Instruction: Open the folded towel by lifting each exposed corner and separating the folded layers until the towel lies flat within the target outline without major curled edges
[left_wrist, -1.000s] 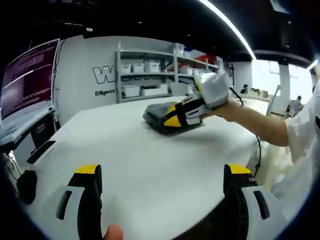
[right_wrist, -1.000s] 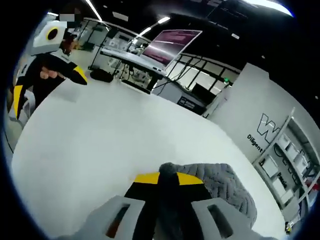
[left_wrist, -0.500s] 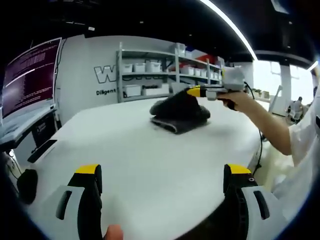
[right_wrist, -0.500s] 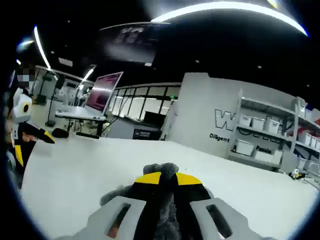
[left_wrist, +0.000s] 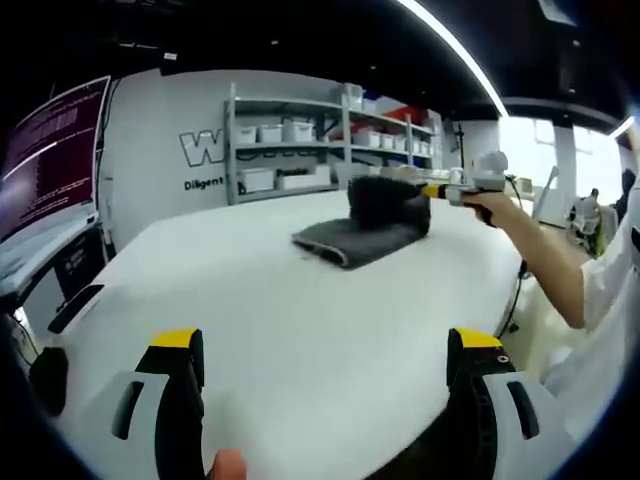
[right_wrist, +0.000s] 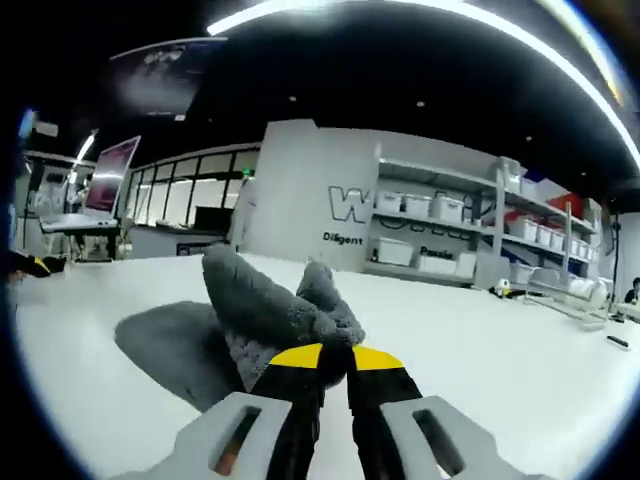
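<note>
Jaws of the left gripper (left_wrist: 325, 365) stand wide apart over the near edge of the white surface (left_wrist: 270, 310) — gripping nothing. Toward the far edge lies the grey towel (left_wrist: 360, 235), one fold lifted by the right gripper (right_wrist: 323, 365), jaws clenched on it.

Your towel (left_wrist: 362, 228) lies on the desk (left_wrist: 290, 330) ahead of your left gripper (left_wrist: 325, 395), its upper layer raised in your right gripper (right_wrist: 323, 358); shelving (left_wrist: 300, 150) stands behind.

left gripper view looks from the near table edge; right gripper view sits close; both share the grey knitted towel (left_wrist: 362, 229) (right_wrist: 262, 320).
</note>
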